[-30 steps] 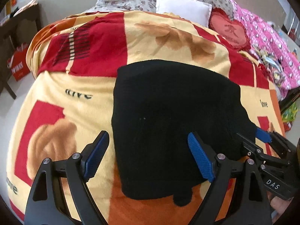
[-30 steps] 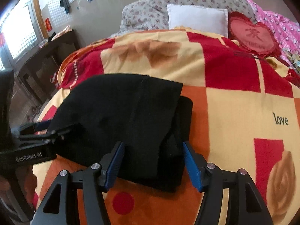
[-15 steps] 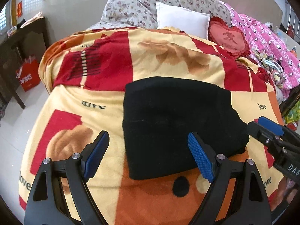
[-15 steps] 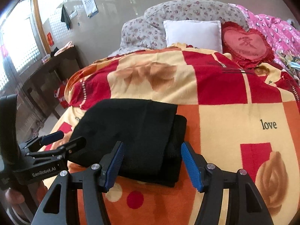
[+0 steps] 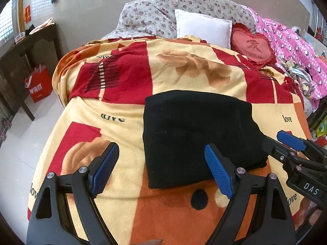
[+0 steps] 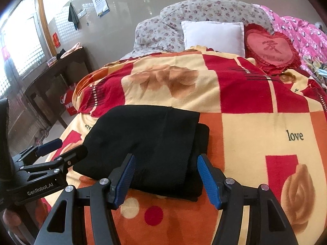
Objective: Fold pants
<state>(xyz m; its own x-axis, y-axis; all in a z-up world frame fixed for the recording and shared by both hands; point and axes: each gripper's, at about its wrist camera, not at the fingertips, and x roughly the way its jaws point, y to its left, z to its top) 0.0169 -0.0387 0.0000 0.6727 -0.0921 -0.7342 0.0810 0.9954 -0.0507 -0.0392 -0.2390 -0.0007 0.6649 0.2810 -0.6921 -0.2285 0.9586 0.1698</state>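
Note:
The black pants [image 5: 196, 134] lie folded into a thick rectangle on the patterned blanket [image 5: 114, 112]; they also show in the right wrist view [image 6: 151, 143]. My left gripper [image 5: 161, 169] is open and empty, held above the blanket just short of the pants' near left corner. My right gripper [image 6: 165, 179] is open and empty, just short of the pants' near right edge. The right gripper also shows at the right of the left wrist view [image 5: 286, 145], and the left gripper at the left of the right wrist view [image 6: 61, 149].
A white pillow [image 5: 202, 27], a red heart cushion [image 5: 253, 47] and a pink quilt [image 5: 292, 47] lie at the bed's head. A dark wooden table [image 5: 22, 49] and a red bag [image 5: 38, 85] stand on the floor to the left.
Both grippers have pulled back and up from the folded pants, which now look smaller. The pants stay flat on the blanket.

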